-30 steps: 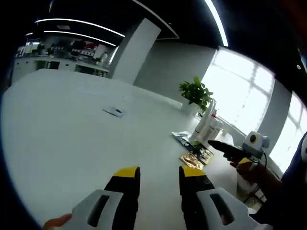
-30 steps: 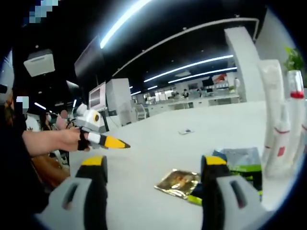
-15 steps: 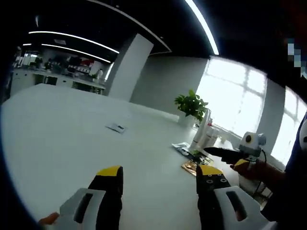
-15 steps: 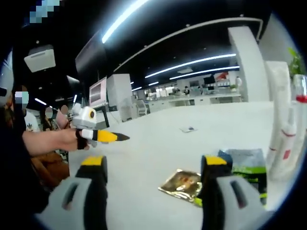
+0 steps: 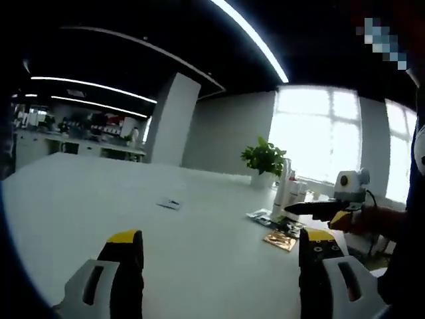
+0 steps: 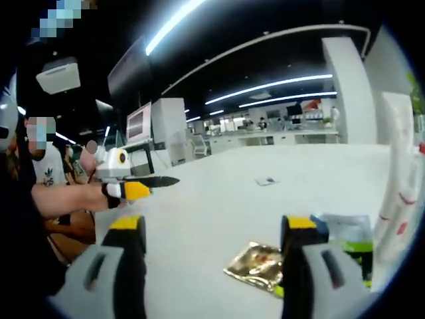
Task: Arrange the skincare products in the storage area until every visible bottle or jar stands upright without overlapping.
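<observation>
I see white bottles (image 5: 287,189) upright near the bench (image 5: 99,199) far edge. Left claw (image 5: 219,249) and right claw (image 6: 209,236) gape wide, empty, touching nothing.

A wide white desk (image 5: 99,199) runs back toward a white pillar (image 5: 166,119). A potted green plant (image 5: 264,158) stands at its far edge by the bright windows (image 5: 312,139). A gold foil sachet (image 6: 257,267) lies flat on the desk, just beside a green-and-grey packet (image 6: 345,240). Farther off lies a small card (image 5: 169,204).
</observation>
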The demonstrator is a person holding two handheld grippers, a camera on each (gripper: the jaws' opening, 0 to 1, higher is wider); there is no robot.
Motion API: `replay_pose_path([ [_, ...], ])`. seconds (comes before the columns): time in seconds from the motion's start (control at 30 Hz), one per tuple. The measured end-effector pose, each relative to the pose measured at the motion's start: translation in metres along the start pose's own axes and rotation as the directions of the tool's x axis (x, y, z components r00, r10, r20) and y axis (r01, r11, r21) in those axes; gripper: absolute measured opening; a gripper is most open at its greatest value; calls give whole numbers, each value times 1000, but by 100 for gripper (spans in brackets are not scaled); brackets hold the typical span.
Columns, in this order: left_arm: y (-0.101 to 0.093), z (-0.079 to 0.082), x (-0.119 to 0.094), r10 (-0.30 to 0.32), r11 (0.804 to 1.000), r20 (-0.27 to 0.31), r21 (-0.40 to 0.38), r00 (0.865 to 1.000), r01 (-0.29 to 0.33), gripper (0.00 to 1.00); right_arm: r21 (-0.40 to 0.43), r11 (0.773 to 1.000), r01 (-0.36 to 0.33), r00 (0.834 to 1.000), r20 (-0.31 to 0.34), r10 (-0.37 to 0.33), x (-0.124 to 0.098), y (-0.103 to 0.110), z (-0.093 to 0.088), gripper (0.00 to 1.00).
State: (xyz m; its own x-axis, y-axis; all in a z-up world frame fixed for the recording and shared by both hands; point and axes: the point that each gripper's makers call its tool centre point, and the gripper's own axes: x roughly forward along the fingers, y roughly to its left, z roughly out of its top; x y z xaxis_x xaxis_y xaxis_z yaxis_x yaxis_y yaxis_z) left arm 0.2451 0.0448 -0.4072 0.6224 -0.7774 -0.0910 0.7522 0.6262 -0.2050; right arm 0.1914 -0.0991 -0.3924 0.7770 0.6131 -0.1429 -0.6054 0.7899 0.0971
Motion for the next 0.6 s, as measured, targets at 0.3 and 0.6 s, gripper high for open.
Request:
replay_pose_path([
  [0.3,15,-1,-8,15,994,22,110,1000,-17,99,-63,998,2,999,-33,-4,16,-8,16,90],
  [0.6,29,3,-19,29,990,37,140,999,-33,99,-141,990,-13,997,-74,3,39,-17,34,92],
])
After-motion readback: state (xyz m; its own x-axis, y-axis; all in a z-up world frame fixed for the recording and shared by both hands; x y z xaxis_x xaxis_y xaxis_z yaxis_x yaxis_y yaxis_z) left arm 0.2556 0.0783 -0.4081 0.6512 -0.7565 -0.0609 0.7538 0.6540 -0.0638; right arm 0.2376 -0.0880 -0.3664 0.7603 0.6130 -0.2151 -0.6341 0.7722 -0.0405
